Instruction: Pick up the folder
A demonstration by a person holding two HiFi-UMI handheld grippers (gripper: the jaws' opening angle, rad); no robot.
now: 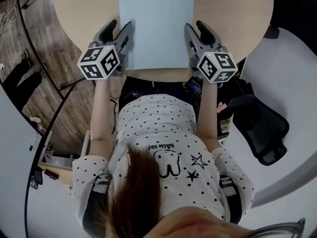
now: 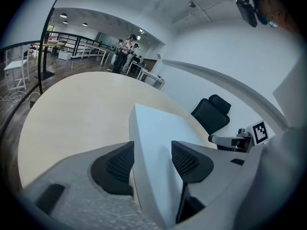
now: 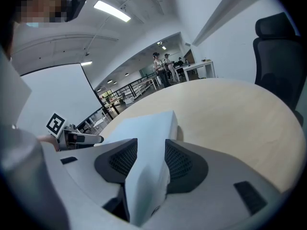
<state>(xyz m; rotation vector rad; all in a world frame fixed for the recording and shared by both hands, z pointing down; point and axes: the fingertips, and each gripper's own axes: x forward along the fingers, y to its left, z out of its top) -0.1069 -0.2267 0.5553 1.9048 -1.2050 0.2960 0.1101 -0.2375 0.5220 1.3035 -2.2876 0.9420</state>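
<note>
A pale blue folder [image 1: 156,26] lies flat on the round wooden table [image 1: 223,14], its near edge by the table's rim. My left gripper [image 1: 120,28] straddles the folder's left edge and my right gripper [image 1: 194,28] straddles its right edge. In the left gripper view the folder [image 2: 158,133] runs between the jaws of the left gripper [image 2: 152,155]; the pads [image 2: 189,159] stand wide beside it without clamping. In the right gripper view the folder [image 3: 144,128] likewise sits between the spread jaws of the right gripper [image 3: 147,159].
A black office chair [image 1: 262,128] stands to the right of the person, beside a white curved wall. Cables cross the wooden floor [image 1: 44,58] at the left. Far across the room stand people [image 2: 125,51] and other tables.
</note>
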